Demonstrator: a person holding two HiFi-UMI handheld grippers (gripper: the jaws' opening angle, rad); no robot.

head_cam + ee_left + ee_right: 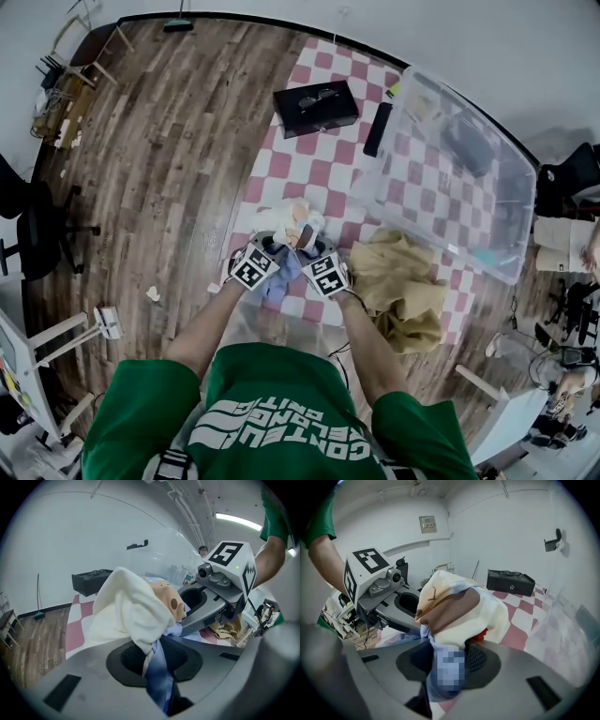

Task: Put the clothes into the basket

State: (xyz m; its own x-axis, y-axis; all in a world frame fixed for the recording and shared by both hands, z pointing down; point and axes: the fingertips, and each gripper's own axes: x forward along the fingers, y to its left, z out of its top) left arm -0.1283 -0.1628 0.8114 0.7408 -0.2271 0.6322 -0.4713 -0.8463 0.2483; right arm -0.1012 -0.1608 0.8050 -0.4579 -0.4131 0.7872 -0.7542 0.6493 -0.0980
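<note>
Cream-and-blue garment bundle point(292, 227) is lower-left of clear plastic basket point(412, 89), well apart from it. Left gripper point(272, 248) is clamped on blue cloth of bundle. Right gripper point(314, 251) is clamped on same bundle from other side. Probably light, soft, floppy, not fragile; loose ends will hang. Best hold: pinch thick folds, both sides. Tan garment point(403, 281) lies below basket, near it.

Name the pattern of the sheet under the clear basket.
Pink-and-white checks on the sheet; head view best.

2 hand-held grippers point(277, 244) point(306, 247) — jaws clamped
</note>
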